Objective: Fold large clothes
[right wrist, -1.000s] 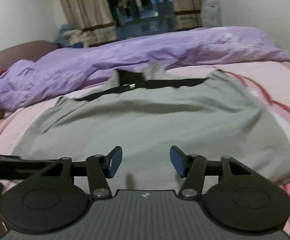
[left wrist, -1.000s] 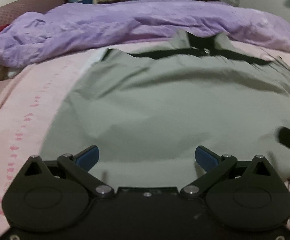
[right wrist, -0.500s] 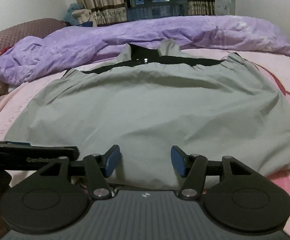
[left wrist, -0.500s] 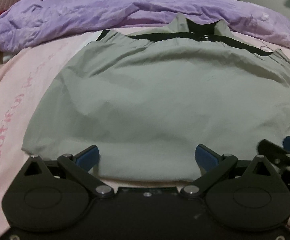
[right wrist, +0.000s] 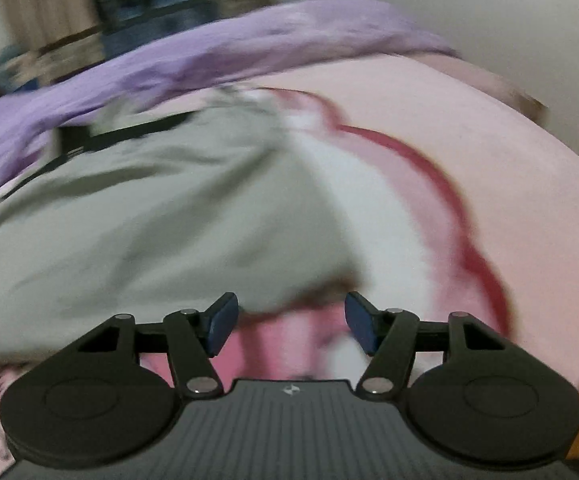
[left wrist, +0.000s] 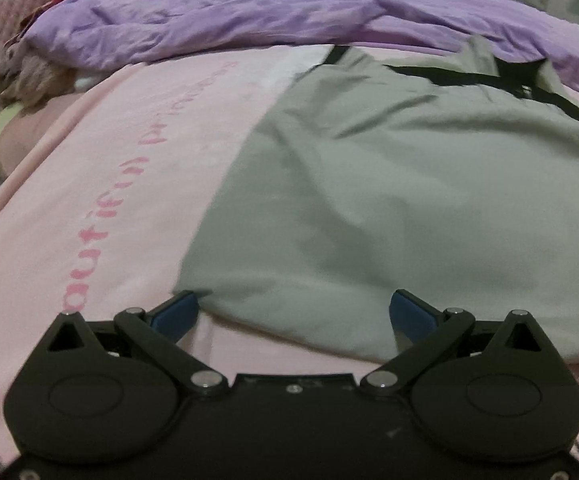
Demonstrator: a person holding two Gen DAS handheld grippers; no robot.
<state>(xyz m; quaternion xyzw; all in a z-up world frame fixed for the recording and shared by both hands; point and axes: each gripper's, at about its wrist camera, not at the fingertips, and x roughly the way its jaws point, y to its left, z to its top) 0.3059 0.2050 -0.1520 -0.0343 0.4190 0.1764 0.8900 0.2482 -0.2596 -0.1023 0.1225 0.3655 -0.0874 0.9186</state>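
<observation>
Pink printed bedsheet (left wrist: 89,184), soft | left gripper (left wrist: 293,314) jaws wide, empty, at hem corner of smooth grey garment (left wrist: 409,184) lying flat | right gripper (right wrist: 287,320) jaws just opening, empty | black waistband (left wrist: 469,78) | crumpled purple duvet (left wrist: 249,12) behind

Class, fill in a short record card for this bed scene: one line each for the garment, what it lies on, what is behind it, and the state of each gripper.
garment: grey garment with black straps, spread flat
surface: pink sheet with pink lettering
behind: purple duvet bunched along the garment's far edge
left gripper: open, at the garment's near left corner, nothing gripped
right gripper: open, jaws have just been opening wider, near the garment's near right corner, nothing between them; view blurred
fold: not yet begun
</observation>
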